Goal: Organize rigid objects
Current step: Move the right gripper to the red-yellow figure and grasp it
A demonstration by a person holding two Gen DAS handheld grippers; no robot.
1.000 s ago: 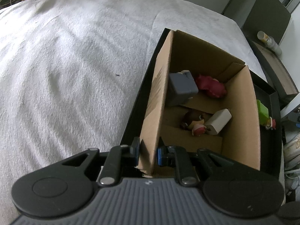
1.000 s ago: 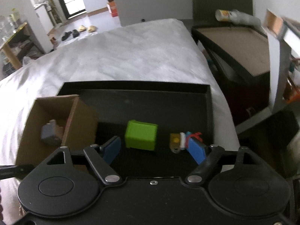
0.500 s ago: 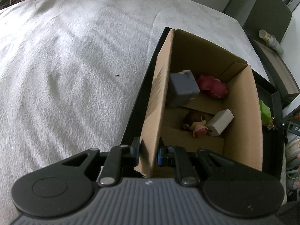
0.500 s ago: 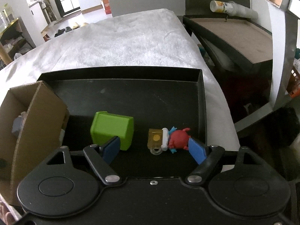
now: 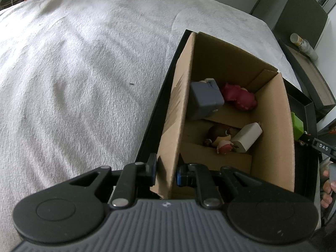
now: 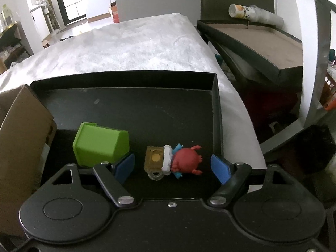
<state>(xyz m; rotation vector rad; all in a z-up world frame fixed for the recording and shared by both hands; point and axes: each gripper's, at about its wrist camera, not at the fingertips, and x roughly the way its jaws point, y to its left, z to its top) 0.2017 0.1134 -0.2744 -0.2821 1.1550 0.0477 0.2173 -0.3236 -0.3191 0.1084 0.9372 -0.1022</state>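
Observation:
My left gripper (image 5: 166, 169) is shut on the near left wall of a cardboard box (image 5: 184, 79) that stands in a black tray (image 5: 308, 113). Inside the box lie a grey block (image 5: 204, 99), a dark red figure (image 5: 239, 96), a brown-headed figure (image 5: 219, 135) and a white charger (image 5: 247, 137). In the right wrist view, my right gripper (image 6: 173, 167) is open low over the tray floor (image 6: 147, 113). A red crab toy on a yellow base (image 6: 174, 161) lies between its blue pads without touching them. A green block (image 6: 100, 145) sits just beyond the left pad.
The tray rests on a white fleecy blanket (image 5: 73, 73). To the right stands a dark side table (image 6: 258, 42) with a paper-cup stack (image 6: 254, 14) lying on it. A hand (image 5: 326, 189) shows at the right edge of the left wrist view.
My right gripper has come down closer to the tray, so the crab toy now lies between its pads and the green block looks larger. The left gripper and box have stayed put.

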